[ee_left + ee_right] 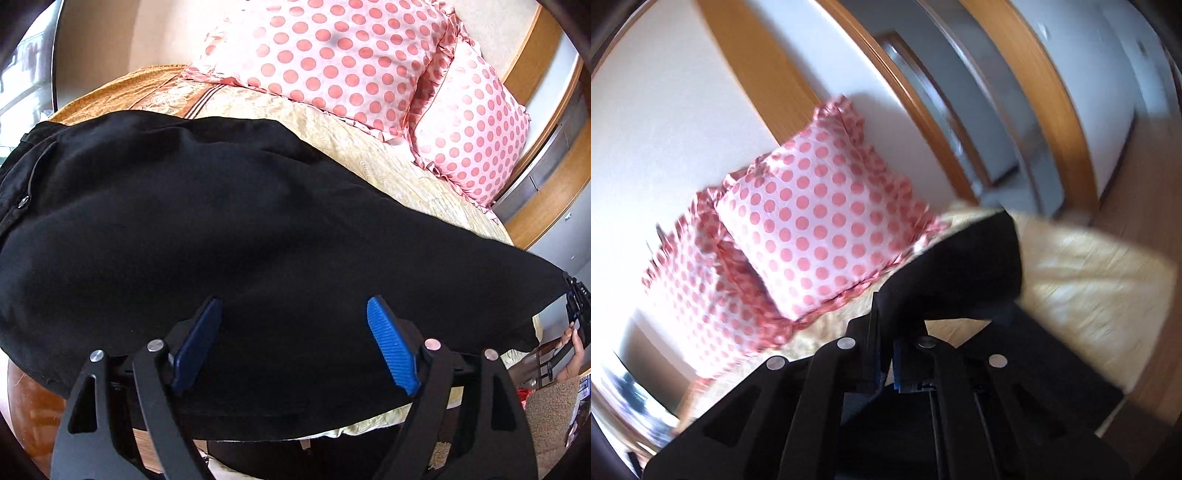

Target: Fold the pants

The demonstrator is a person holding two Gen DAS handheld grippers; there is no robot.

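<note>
The left gripper point(293, 317) hangs with its ribbed blue pads spread wide over the black pants point(229, 236), nothing pinched, and its frame cuts off the near hem. The right gripper point(892, 354) is pressed together on a pants corner point(960, 269), though blur and cloth hide the pads, so probably just the edge. The pants sprawl across a cream patterned bedspread point(388, 158), frilly pink polka-dot pillows point(332, 55) behind.

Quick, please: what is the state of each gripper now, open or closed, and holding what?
Left gripper: open above the black pants, holding nothing.
Right gripper: closed on the pants' end.
</note>
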